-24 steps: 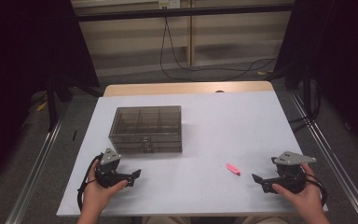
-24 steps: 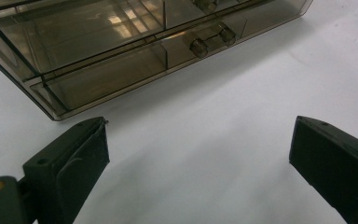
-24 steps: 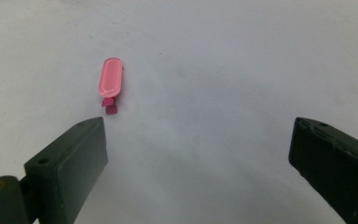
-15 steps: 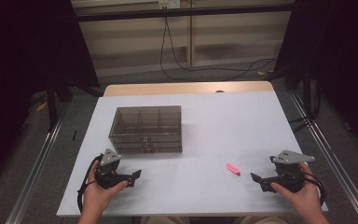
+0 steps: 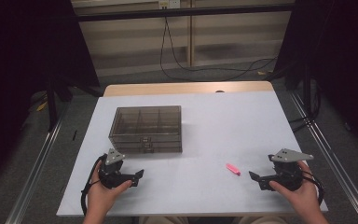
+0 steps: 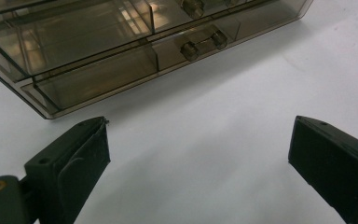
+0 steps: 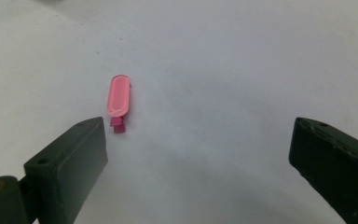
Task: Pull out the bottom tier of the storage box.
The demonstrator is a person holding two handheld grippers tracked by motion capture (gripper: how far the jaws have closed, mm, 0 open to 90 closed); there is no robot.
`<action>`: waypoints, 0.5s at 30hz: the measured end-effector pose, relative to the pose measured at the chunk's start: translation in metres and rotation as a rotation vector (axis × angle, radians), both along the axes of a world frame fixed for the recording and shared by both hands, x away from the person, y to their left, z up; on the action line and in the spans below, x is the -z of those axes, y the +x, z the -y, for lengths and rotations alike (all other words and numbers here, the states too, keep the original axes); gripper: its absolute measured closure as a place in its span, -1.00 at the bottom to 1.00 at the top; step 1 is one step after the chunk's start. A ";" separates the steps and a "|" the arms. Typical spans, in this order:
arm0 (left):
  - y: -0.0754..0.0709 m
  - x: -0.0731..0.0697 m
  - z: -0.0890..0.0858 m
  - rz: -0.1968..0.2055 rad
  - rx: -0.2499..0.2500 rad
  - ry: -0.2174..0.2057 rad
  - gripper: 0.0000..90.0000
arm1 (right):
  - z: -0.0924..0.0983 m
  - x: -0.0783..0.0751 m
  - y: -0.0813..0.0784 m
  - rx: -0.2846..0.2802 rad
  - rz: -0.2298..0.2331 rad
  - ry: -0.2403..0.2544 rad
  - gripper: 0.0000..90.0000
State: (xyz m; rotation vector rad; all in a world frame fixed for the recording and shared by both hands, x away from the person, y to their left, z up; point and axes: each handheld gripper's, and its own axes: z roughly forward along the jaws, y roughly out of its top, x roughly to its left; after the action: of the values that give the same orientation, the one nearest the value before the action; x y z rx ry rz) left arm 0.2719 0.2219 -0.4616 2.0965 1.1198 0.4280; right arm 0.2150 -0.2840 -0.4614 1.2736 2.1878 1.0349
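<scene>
Nearest the person's edge of the white table point(image 5: 214, 121), the left gripper point(image 5: 139, 175) rested low in one hand, jaws spread wide with nothing between them. Across from it, the right gripper point(image 5: 253, 176) sat in the other hand, jaws equally wide and empty. Just beyond the right gripper's jaws lay a small pink clip point(image 7: 118, 100) (flat on the tabletop, untouched, nearer one jaw than the other in the right gripper view). Farther back, ahead of the left gripper, stood a smoky transparent drawer box point(image 5: 147, 128), its small knobs point(image 6: 203, 41) facing the person.
</scene>
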 end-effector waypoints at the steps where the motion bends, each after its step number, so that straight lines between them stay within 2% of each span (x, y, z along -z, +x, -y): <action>1: 0.000 0.000 0.001 0.002 -0.007 -0.003 -0.88 | 0.000 0.000 0.000 0.004 0.003 0.000 -0.91; 2: -0.001 0.000 0.001 0.002 -0.017 -0.011 -0.88 | 0.000 0.000 0.000 0.004 0.003 0.000 -0.91; 5: 0.000 -0.001 0.004 0.004 -0.015 0.013 -0.88 | 0.000 -0.001 0.001 -0.002 0.002 0.008 -0.91; 8: 0.001 -0.003 0.007 0.013 -0.059 0.011 -0.88 | -0.001 -0.001 0.001 -0.001 -0.001 0.009 -0.91; 10: 0.001 -0.003 0.007 0.015 -0.059 0.015 -0.87 | -0.001 0.000 0.001 -0.003 0.001 0.006 -0.91; 15: 0.002 -0.004 0.015 0.037 -0.096 0.022 -0.86 | -0.001 0.000 0.001 -0.004 0.001 0.003 -0.91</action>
State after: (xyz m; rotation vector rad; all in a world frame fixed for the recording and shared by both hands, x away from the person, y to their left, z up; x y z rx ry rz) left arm 0.2741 0.2070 -0.4579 2.0505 1.2028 0.5250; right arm 0.2161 -0.2828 -0.4610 1.2699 2.1897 1.0400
